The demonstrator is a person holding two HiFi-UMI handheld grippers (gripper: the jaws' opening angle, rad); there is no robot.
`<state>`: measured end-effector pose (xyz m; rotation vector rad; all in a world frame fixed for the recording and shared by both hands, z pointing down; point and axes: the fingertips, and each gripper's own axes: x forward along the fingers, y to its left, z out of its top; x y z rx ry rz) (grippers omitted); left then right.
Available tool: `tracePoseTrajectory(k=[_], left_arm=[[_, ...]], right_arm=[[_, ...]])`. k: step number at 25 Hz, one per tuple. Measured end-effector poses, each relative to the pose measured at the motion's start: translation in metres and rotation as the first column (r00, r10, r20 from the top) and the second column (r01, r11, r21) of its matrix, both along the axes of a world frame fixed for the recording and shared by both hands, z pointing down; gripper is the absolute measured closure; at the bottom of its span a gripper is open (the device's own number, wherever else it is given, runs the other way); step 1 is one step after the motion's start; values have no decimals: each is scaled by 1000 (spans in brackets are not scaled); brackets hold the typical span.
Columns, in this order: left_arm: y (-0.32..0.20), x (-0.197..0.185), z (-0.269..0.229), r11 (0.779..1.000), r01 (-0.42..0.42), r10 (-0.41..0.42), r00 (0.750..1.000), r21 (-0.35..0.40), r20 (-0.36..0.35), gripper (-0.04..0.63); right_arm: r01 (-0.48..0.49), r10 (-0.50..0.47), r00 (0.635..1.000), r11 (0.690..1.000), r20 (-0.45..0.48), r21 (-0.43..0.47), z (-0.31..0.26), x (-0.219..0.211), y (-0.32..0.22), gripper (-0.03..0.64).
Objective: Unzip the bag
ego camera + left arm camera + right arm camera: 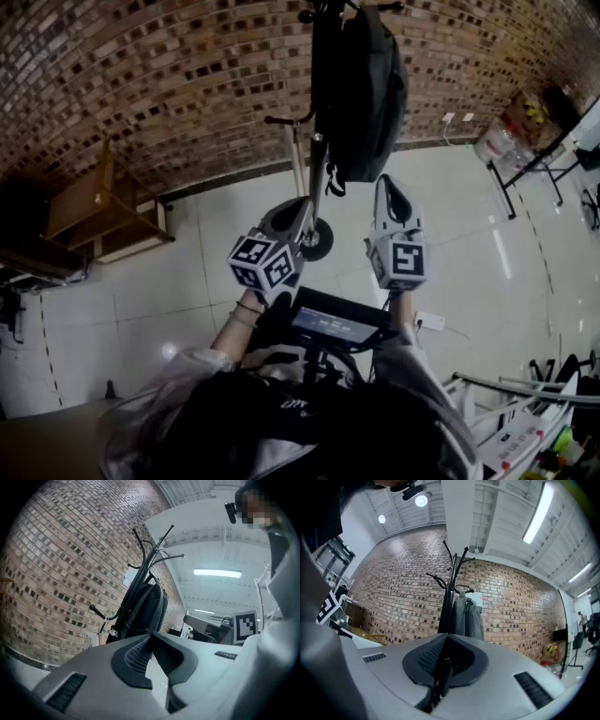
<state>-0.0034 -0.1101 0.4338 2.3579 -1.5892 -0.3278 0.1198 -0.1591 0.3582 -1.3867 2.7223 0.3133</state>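
Approach comes first: the bag hangs from the coat stand at 12 o'clock, well apart from both grippers. The right gripper has its jaws pressed together on nothing. The left gripper has its jaws slightly parted, also empty. Likely best: 1 gripper steadies the fabric beside the zip while the other pinches the pull squarely.

We log the bag as dark grey-black and the rack as black. The far wall is red-brown brick speckled with dark and pale bricks. The floor is glossy off-white tile. The far-left shelf is brown wood. The left gripper and right gripper are grey with black ribbed pads and black-and-white square markers.
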Motion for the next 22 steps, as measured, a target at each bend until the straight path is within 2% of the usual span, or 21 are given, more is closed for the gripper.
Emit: tracePoseTrajectory(k=[5,8,12,15,18,20,22], left_arm=[[-41,-26,-18,998,-54,54,999,26,4,588],[-64,-38,-23,995,-91,91,996,35,3,588],[-93,-50,-23,989,-142,141,990,34,7,588],[-108,-58,-23,984,-174,174,985,34,-8,588],[-119,-68,-20,983,-181,182,983,30,-30,588],[-125,-71,-15,983,-181,181,982,18,-44,588],[-131,-70,-13,983,-183,184,981,15,-57,588]], right_arm=[[-94,117,985,980,-125,174,-41,-24,-42,623],[-180,228,962,944,-152,277,-65,-27,-64,623],[-275,376,899,884,-224,378,-82,-31,-90,618],[-292,432,852,860,-295,418,-86,-40,-102,618],[-290,451,819,859,-355,422,-86,-48,-109,614],[-288,455,805,861,-381,420,-85,-50,-111,549],[-279,456,791,863,-409,422,-84,-50,-112,548]])
